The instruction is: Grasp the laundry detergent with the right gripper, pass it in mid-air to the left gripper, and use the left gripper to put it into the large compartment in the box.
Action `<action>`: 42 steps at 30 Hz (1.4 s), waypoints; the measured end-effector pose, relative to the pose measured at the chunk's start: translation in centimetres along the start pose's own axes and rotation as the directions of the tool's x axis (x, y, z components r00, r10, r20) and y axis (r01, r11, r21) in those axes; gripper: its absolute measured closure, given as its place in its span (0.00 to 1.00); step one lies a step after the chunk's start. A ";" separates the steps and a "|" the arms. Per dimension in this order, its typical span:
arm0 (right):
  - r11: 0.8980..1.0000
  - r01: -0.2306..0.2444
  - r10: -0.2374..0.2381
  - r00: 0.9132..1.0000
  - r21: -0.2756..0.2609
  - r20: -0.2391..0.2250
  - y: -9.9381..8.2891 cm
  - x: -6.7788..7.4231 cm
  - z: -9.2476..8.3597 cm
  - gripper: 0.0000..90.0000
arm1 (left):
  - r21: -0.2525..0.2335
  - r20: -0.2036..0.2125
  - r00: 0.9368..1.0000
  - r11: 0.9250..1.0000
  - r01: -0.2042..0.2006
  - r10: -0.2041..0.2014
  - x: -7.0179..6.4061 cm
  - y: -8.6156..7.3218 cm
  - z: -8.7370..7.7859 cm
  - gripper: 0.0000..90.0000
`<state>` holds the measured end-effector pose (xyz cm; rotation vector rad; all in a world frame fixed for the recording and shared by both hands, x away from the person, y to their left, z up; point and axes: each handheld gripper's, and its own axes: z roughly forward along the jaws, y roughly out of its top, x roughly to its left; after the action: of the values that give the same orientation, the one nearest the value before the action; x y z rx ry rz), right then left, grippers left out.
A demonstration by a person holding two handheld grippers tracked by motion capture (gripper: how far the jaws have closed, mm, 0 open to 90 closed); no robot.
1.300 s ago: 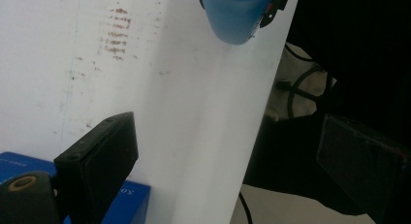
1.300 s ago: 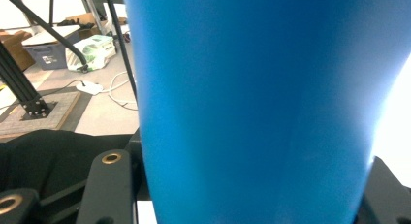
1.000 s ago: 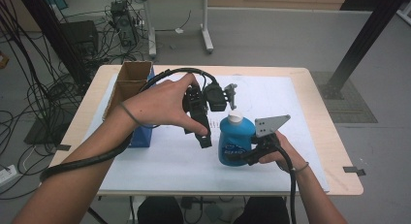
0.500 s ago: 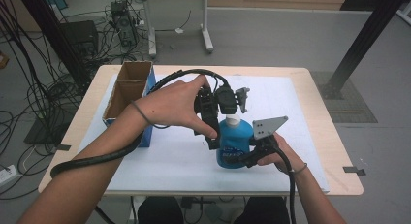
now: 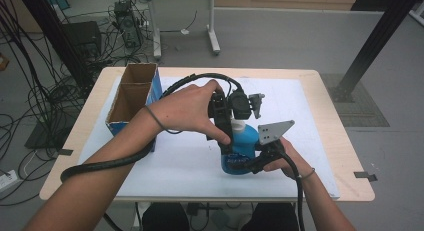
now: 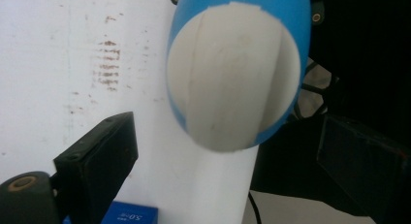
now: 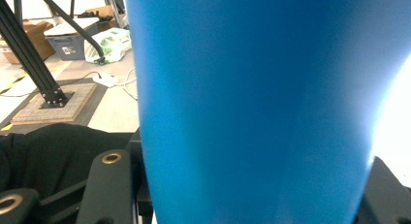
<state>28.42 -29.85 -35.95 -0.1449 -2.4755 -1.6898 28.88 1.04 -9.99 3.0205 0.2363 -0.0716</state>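
Blue bottle [image 5: 239, 152] with white cap [image 6: 232, 88] is stood upright, clamped by the right tool [image 5: 256, 160]; the left tool [image 5: 225, 141] is held open around its cap.

White cap [image 6: 232, 73] right ahead between the left fingers [image 6: 97, 161]; open box [image 5: 131, 98] well off to their left; bare desk [image 5: 300, 106] beyond.

Smooth blue plastic bottle [image 5: 239, 153], matt white cap [image 6: 232, 88]; brown cardboard box [image 5: 131, 98].
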 end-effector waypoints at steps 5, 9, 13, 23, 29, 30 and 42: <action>1.000 0.009 -0.009 1.000 -0.001 -0.006 0.2 0.0 0.3 0.46 | 0.002 0.004 1.000 1.000 -0.009 0.009 -0.1 0.3 0.1 0.08; 1.000 0.013 -0.013 1.000 0.000 -0.008 0.4 0.0 0.5 0.46 | 0.003 0.006 1.000 1.000 -0.013 0.013 -0.2 0.6 0.3 0.08; 1.000 0.019 -0.019 1.000 0.001 -0.013 0.5 -0.1 0.7 0.46 | 0.010 0.009 1.000 1.000 -0.016 0.016 -0.2 0.9 0.4 0.08; 1.000 0.023 -0.023 1.000 0.005 -0.018 0.6 -0.1 1.2 0.46 | 0.021 0.010 1.000 0.999 -0.028 0.028 -0.5 1.4 0.9 0.08; 1.000 0.023 -0.023 1.000 0.005 -0.019 0.6 -0.1 1.3 0.46 | 0.024 0.011 0.999 0.999 -0.030 0.030 -0.6 1.5 1.0 0.08; 1.000 0.023 -0.023 1.000 0.006 -0.018 0.6 -0.1 1.3 0.46 | 0.023 0.012 0.999 0.999 -0.030 0.030 -0.6 1.5 1.1 0.08; 1.000 0.020 -0.019 1.000 0.007 -0.015 0.6 -0.1 1.3 0.46 | 0.026 0.012 0.999 0.999 -0.033 0.033 -0.6 1.4 1.0 0.09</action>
<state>28.57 -28.42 -35.84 -0.1076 -2.4802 -1.6832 28.50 -0.55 -10.76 3.0477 0.1857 -0.0905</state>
